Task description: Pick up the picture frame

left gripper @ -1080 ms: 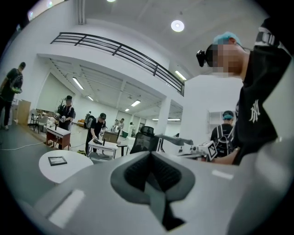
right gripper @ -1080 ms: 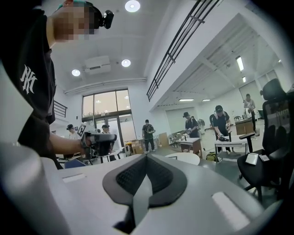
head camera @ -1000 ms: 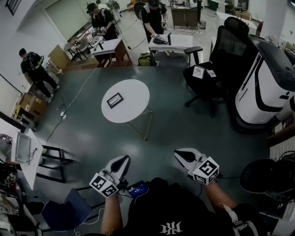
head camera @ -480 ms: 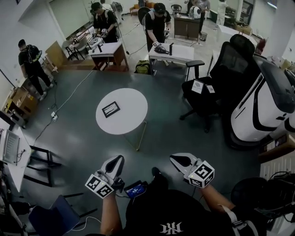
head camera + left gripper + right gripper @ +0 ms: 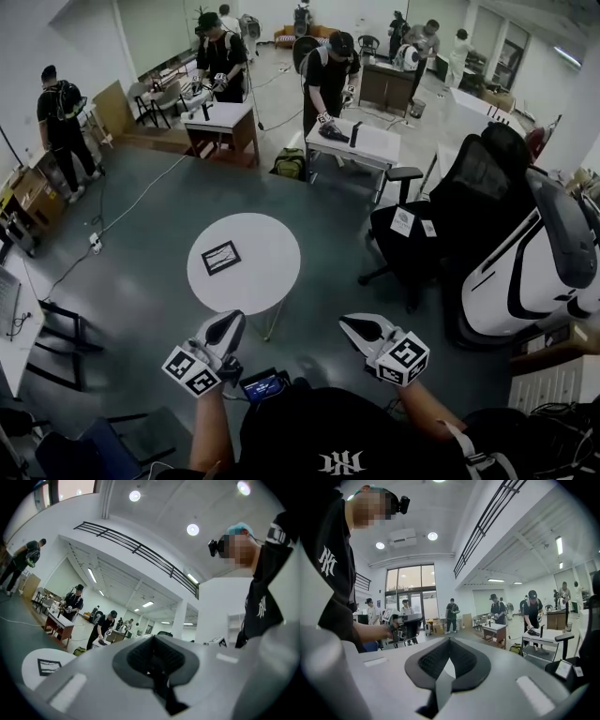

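Picture frame [image 5: 221, 258] lies flat, face up, on the small round white table [image 5: 263, 246] a bit left of centre in the head view. It sits on the left half of the tabletop, not far from the rim, so my guess is it's reachable from the near edge without leaning over the whole table.

Moving right and down, the left gripper [image 5: 228, 322] sits at the lower middle-left, held out from the person's body with its nose toward the table. Its jaws are pressed together with nothing between them (the left gripper view shows just the closed pads, and the frame far off at the lower left of that picture).

The right gripper [image 5: 350, 323] mirrors it at the lower middle-right, jaws also closed and empty. Both are well apart from the frame, with bare floor between. I read that as a carrying posture: there's nothing in reach to grab, so no reason to open up yet.

Further right there's a black office chair [image 5: 464, 211], off the direct line to the table.
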Available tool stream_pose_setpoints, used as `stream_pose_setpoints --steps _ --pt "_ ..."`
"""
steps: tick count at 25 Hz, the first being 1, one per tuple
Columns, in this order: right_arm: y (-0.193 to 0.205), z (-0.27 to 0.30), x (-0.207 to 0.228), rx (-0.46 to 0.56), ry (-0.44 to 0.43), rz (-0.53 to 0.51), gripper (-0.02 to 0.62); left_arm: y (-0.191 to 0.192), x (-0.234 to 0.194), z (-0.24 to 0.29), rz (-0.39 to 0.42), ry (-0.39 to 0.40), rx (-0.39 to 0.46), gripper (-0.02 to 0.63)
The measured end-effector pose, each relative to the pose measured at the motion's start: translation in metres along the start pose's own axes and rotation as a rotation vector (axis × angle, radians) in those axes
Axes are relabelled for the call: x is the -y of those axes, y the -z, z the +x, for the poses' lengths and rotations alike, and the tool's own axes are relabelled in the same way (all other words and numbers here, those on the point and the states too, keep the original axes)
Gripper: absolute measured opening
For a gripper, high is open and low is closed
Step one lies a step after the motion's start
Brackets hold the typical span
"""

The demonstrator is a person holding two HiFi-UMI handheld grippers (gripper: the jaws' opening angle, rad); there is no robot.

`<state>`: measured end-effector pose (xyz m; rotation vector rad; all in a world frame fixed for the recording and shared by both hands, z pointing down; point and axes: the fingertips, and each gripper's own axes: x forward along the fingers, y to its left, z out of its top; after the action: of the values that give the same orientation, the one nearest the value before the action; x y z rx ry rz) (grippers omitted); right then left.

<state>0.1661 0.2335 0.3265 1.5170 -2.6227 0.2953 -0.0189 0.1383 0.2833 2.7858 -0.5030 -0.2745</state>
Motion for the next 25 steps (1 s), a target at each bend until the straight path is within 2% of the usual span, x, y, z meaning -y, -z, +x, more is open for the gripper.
stream_pose_setpoints --steps 5,10,18,25 --pt "-0.008 0.061 0.02 -0.011 -0.06 -0.017 0.0 -0.016 -0.05 0.009 0.007 -0.032 0.04 0.003" --pt "-0.01 0.114 0.019 -0.02 -0.131 -0.022 0.0 -0.01 -0.089 -0.016 -0.007 -0.126 0.026 0.003" --pt "-0.011 0.164 0.012 -0.045 -0.253 -0.034 0.0 -0.014 -0.12 -0.043 -0.018 -0.245 0.055 0.003" --pt "-0.022 0.211 0.034 -0.044 -0.332 -0.043 0.0 -0.027 -0.151 -0.039 0.008 -0.326 0.068 0.003"
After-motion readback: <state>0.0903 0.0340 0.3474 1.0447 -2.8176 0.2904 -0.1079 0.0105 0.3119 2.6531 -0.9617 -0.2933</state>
